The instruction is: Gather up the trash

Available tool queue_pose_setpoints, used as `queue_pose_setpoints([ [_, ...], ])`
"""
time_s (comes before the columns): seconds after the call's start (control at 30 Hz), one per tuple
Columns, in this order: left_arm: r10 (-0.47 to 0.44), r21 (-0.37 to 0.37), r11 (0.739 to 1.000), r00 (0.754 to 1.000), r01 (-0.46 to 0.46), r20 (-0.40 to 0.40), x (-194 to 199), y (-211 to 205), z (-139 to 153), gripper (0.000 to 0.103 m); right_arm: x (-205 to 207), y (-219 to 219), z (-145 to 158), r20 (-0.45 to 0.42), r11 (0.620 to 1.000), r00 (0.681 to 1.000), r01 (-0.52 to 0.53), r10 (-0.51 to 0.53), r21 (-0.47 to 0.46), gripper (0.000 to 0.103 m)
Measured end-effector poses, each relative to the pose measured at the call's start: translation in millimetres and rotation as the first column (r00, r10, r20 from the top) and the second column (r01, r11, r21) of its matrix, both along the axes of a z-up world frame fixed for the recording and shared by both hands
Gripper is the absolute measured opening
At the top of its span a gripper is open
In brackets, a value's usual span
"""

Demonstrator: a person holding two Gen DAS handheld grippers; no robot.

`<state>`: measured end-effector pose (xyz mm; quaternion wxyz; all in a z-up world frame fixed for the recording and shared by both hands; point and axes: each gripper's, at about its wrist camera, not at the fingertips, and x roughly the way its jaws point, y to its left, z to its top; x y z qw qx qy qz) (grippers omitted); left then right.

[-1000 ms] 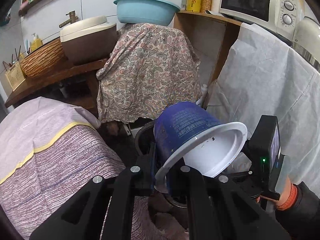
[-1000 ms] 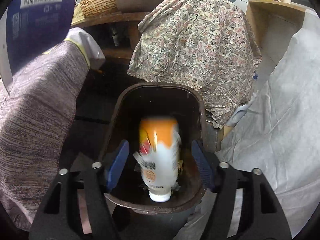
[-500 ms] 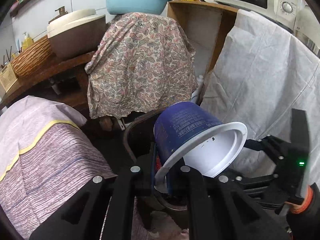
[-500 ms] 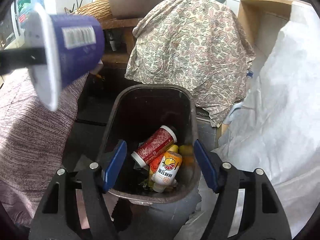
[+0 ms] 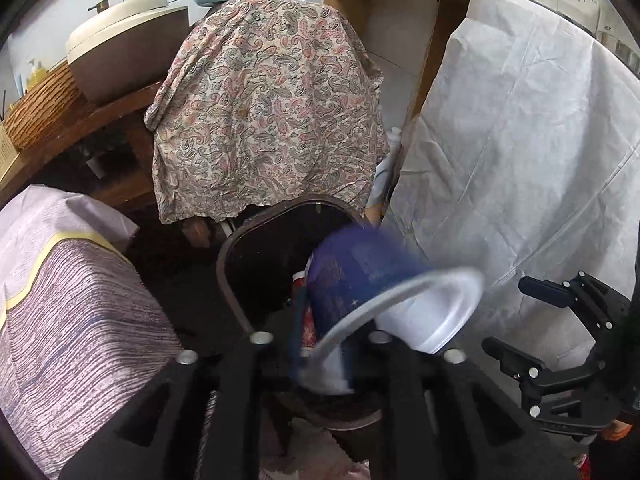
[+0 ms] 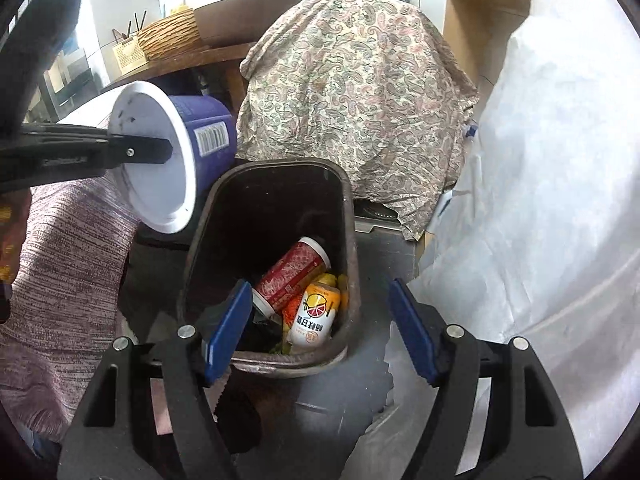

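Note:
A blue paper cup (image 5: 360, 280) with a white inside sits blurred between the fingers of my left gripper (image 5: 336, 328), over the near rim of the dark brown trash bin (image 5: 232, 264). The left jaws are opening and the cup's rim looks loose between them. From the right wrist the same cup (image 6: 160, 160) hangs at the bin's (image 6: 348, 220) left edge, a black finger (image 6: 148, 150) across its mouth. My right gripper (image 6: 318, 292) stands open and empty over the bin's near side. A red cup (image 6: 292, 272) and an orange-labelled bottle (image 6: 316, 312) lie inside.
A paisley cloth (image 5: 264, 112) drapes something right behind the bin. A white sheet (image 5: 520, 140) covers furniture on the right, and a striped purple cover (image 5: 72, 320) rises on the left. A wooden shelf with a basket (image 5: 40, 108) stands at the back left.
My left gripper came down over the bin with the blue cup; its fingers have parted and the cup is now blurred. The bottle fell into the bin. My right gripper drew back.

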<state>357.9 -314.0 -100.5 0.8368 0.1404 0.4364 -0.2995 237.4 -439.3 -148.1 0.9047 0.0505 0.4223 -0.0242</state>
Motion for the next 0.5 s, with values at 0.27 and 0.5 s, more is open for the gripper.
queue_pose_setpoints([
  [0.27, -0.008, -0.023, 1.0, 1.0, 0.008, 0.029, -7, -9, 5, 0.055, -10, -8, 1, 0.002, 1.0, 1.0, 0.015, -0.015, 0.001, 0.071],
  [0.5, -0.016, -0.035, 0.999, 0.997, 0.019, 0.072, -20, -4, 19, 0.059, -15, -9, 0, 0.0, 0.999, 1.0, 0.03, -0.03, 0.017, 0.071],
])
